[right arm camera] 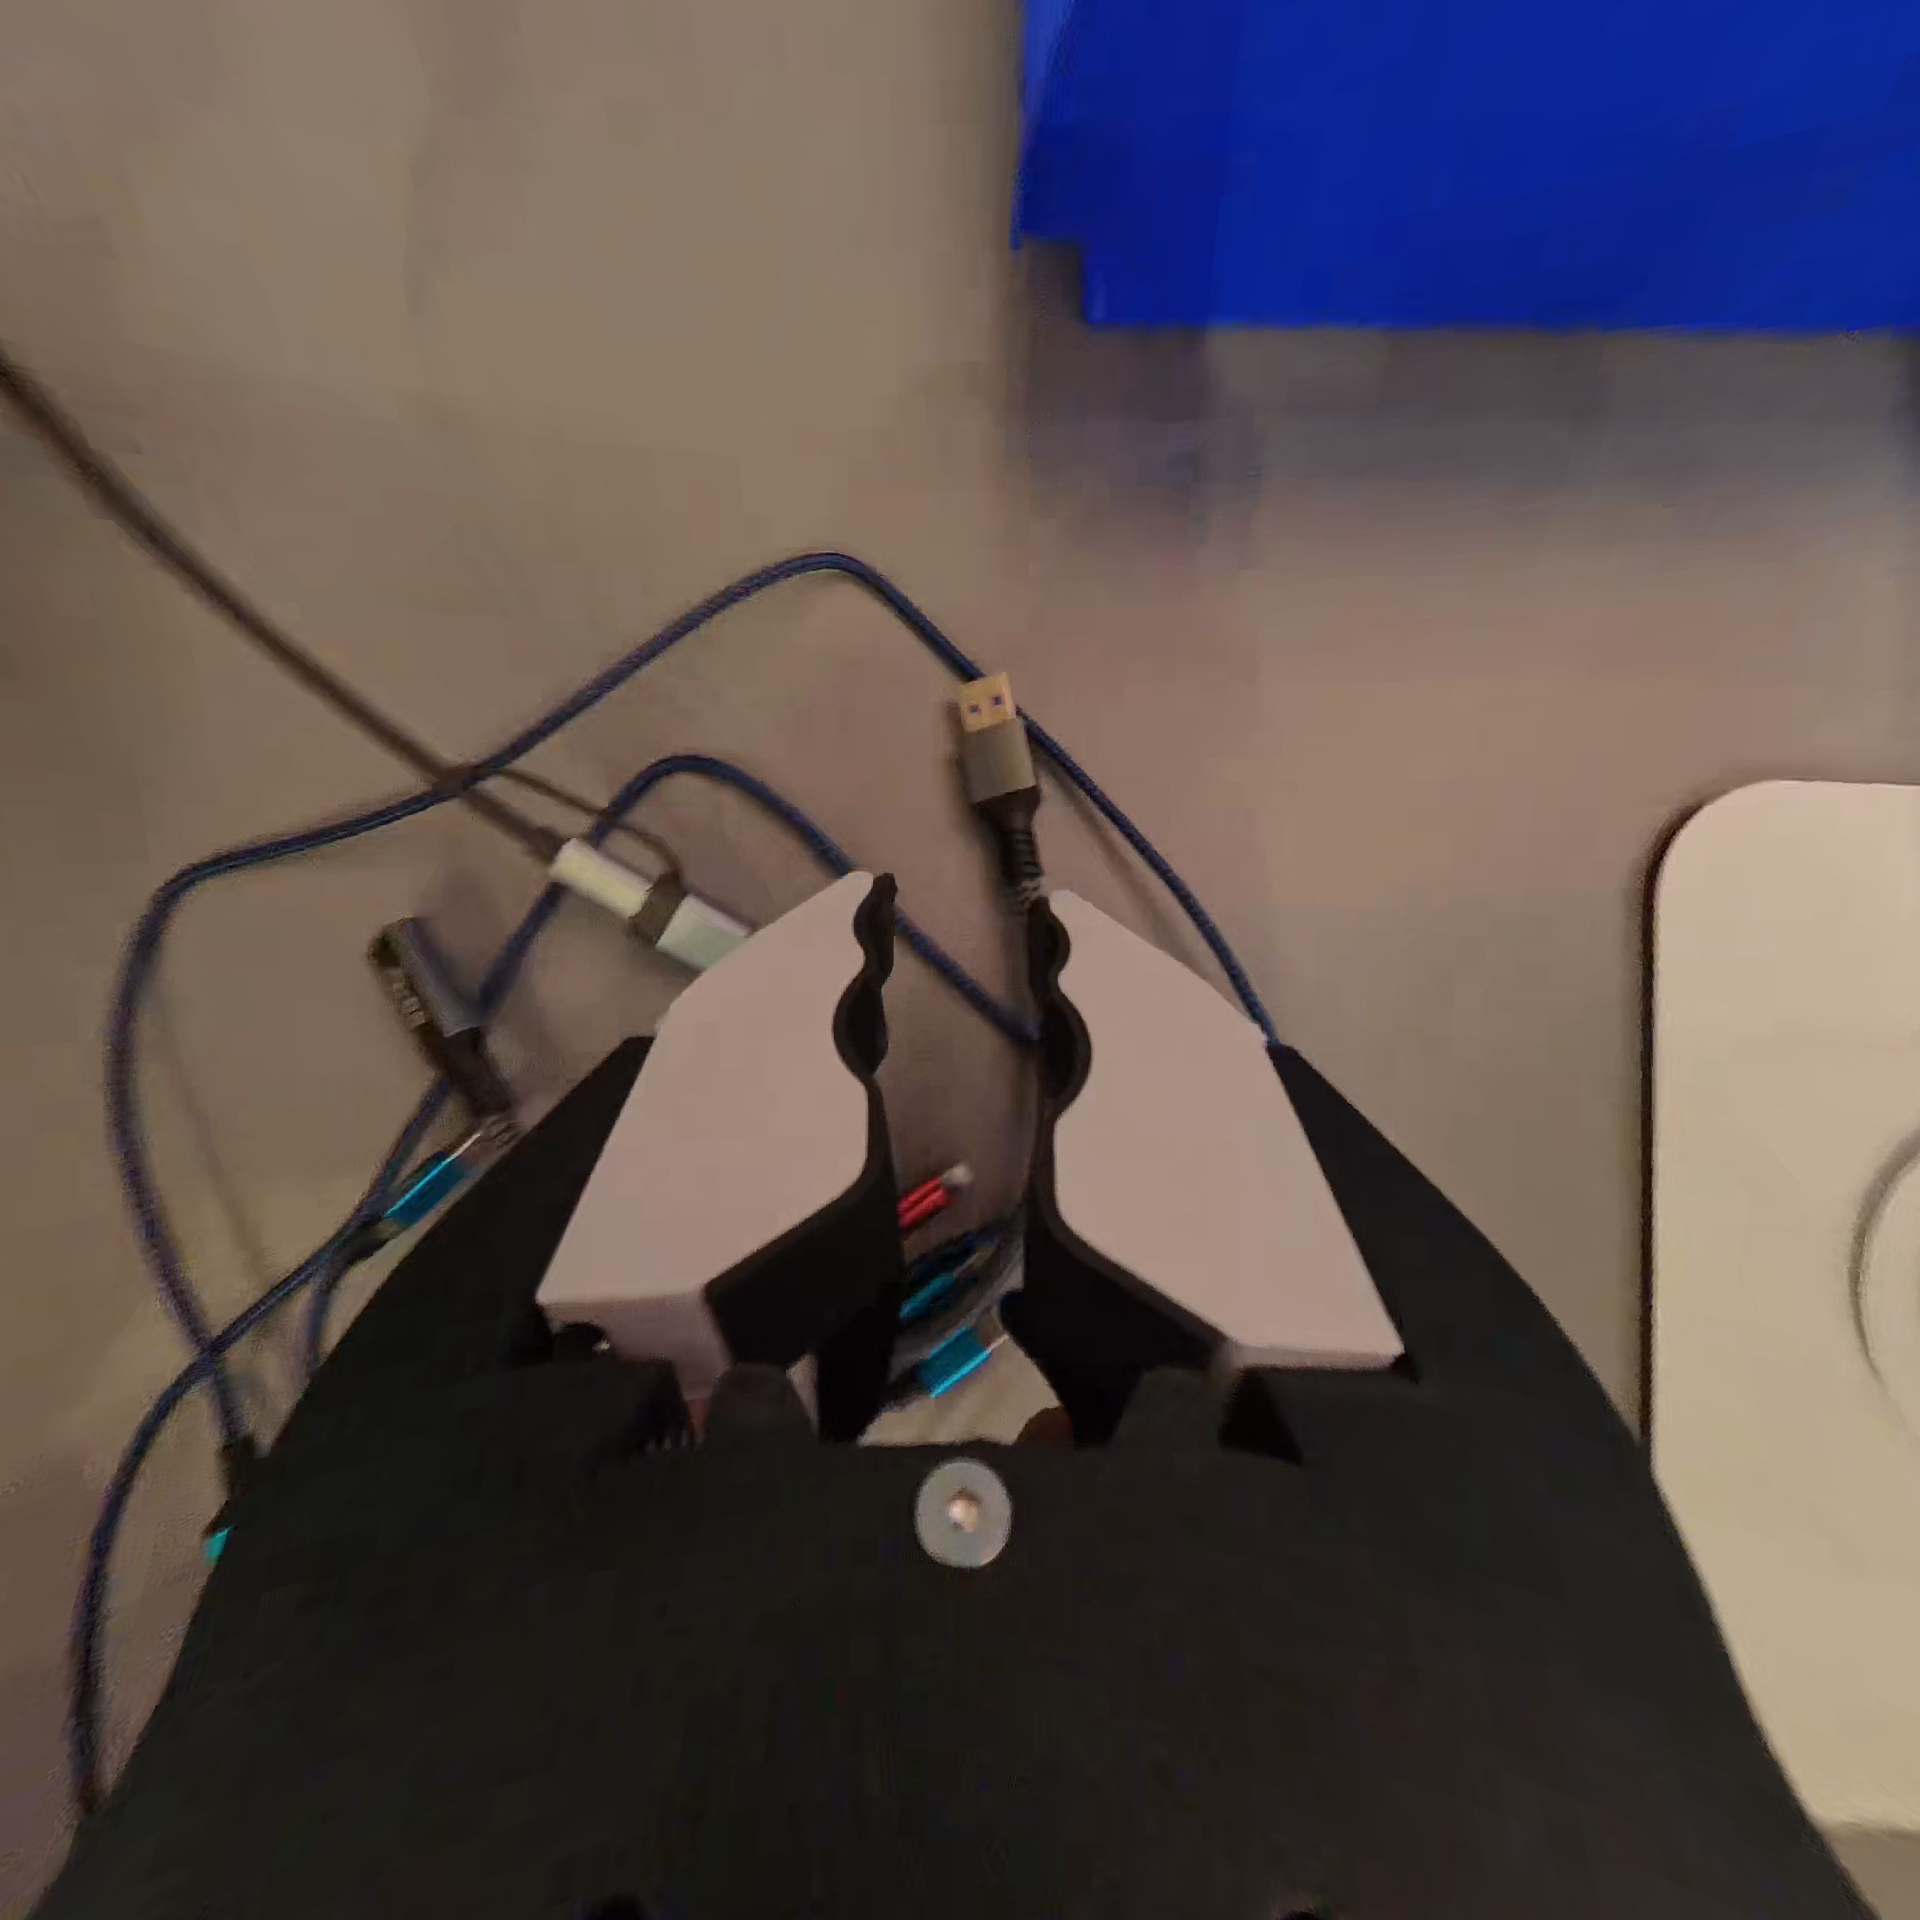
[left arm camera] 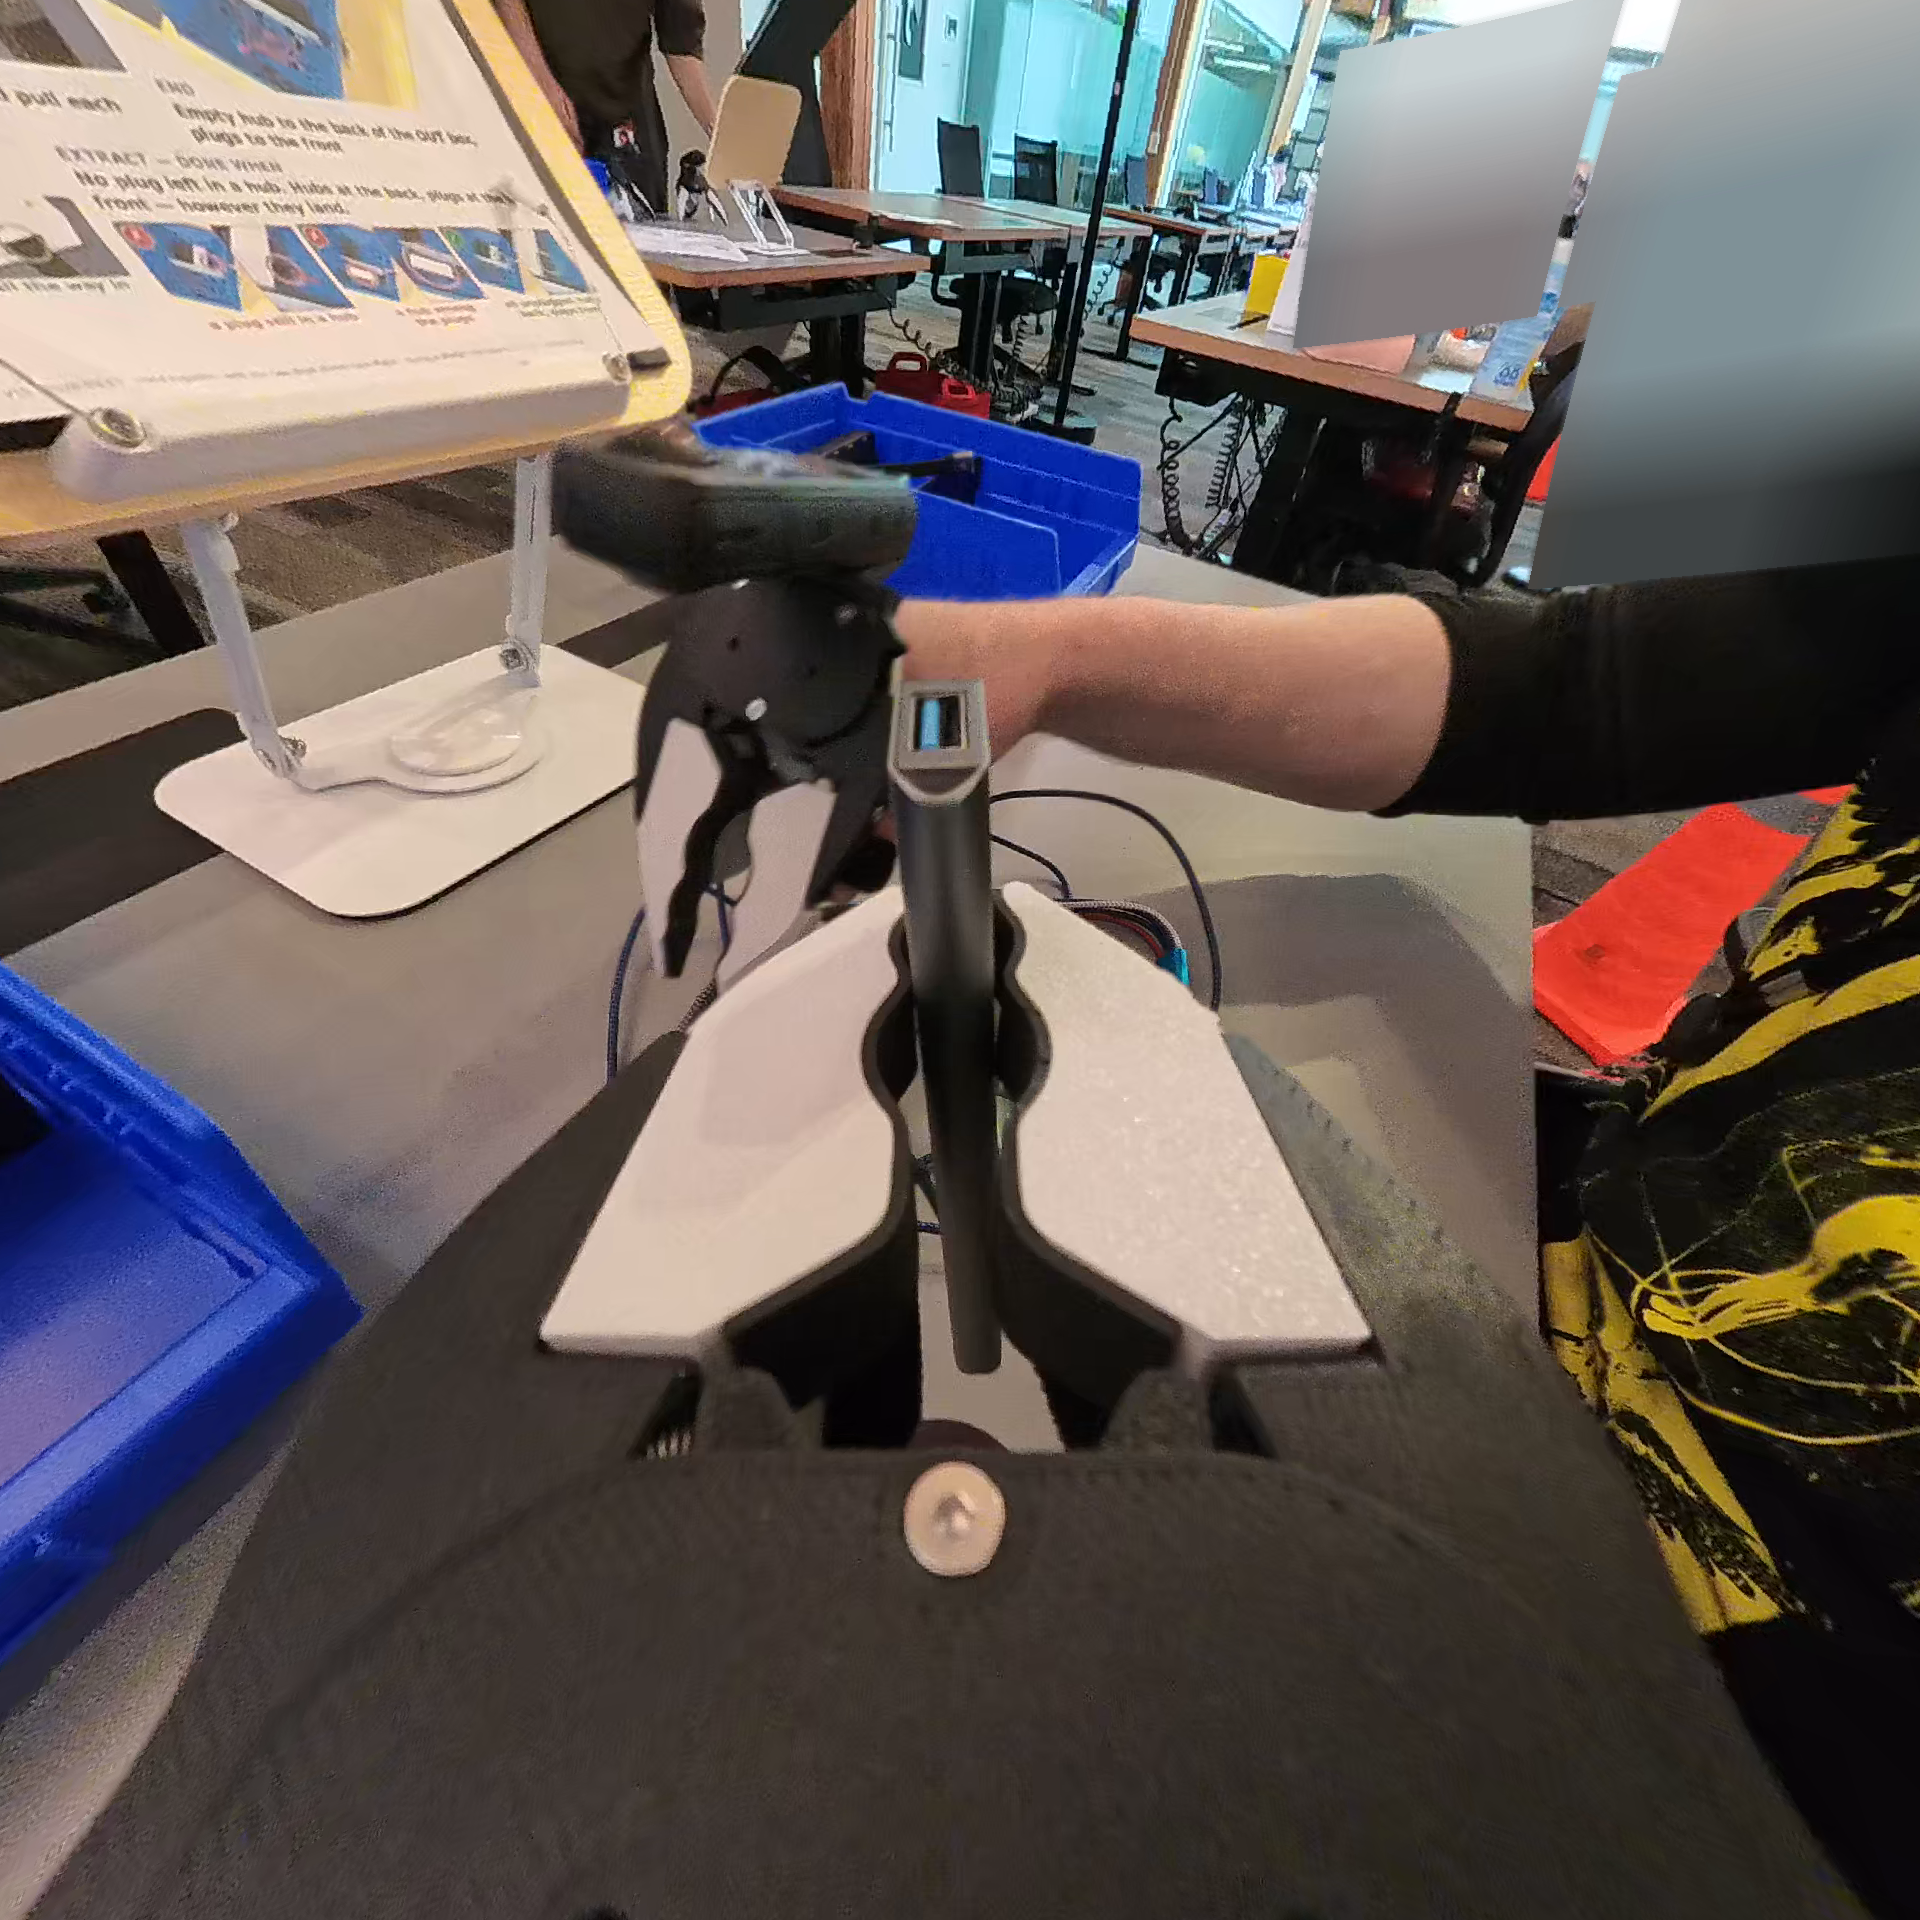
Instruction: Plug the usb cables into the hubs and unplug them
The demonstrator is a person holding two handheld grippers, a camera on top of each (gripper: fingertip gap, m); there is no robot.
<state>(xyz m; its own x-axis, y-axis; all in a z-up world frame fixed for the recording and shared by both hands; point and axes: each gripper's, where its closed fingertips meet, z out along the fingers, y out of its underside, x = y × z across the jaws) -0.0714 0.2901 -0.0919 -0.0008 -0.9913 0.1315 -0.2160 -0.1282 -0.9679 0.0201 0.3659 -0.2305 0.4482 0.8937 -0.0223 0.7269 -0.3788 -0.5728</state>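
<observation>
Left view: our left claw (left arm camera: 951, 966) is clamped on the hub (left arm camera: 943, 935), which stands upright with its port facing us; the right claw (left arm camera: 764, 914) hangs just left of it.

Right view: our right claw (right arm camera: 961, 914) is spread, holding nothing; the plug (right arm camera: 995, 748) lies on the table (right arm camera: 623, 312) just ahead, long axis running away from us, tip pointing away.

Dark grey hub (left arm camera: 948, 1039), blue port; blue braided cables (right arm camera: 727, 644); blue bins (left arm camera: 997, 509); grey table (right arm camera: 416, 312)
</observation>
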